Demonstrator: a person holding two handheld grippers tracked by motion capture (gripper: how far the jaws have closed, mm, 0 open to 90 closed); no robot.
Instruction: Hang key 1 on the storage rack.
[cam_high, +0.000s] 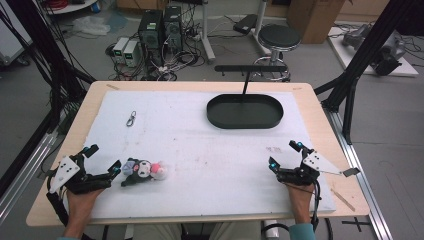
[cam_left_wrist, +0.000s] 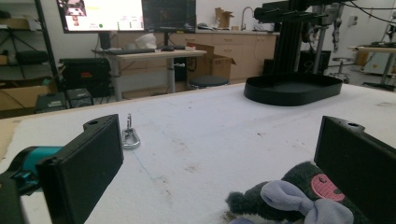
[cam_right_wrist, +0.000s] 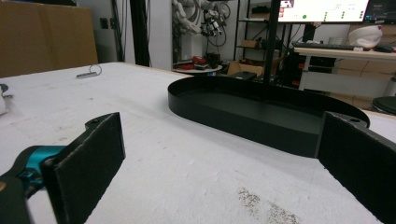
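A small plush toy, dark grey with a lilac bow and a pink part, lies on the white mat near the front left. My left gripper stands open just left of it; in the left gripper view the plush toy rests against the inside of the right jaw, with a wide gap to the other jaw. A silver carabiner clip lies farther back on the left, also seen as the clip ahead. My right gripper is open at the front right, nothing between its jaws, facing the black oval tray.
The black oval tray with an upright post and crossbar sits at the back right of the white mat. The wooden table edge borders the mat. A stool, computers and cables stand on the floor beyond the table.
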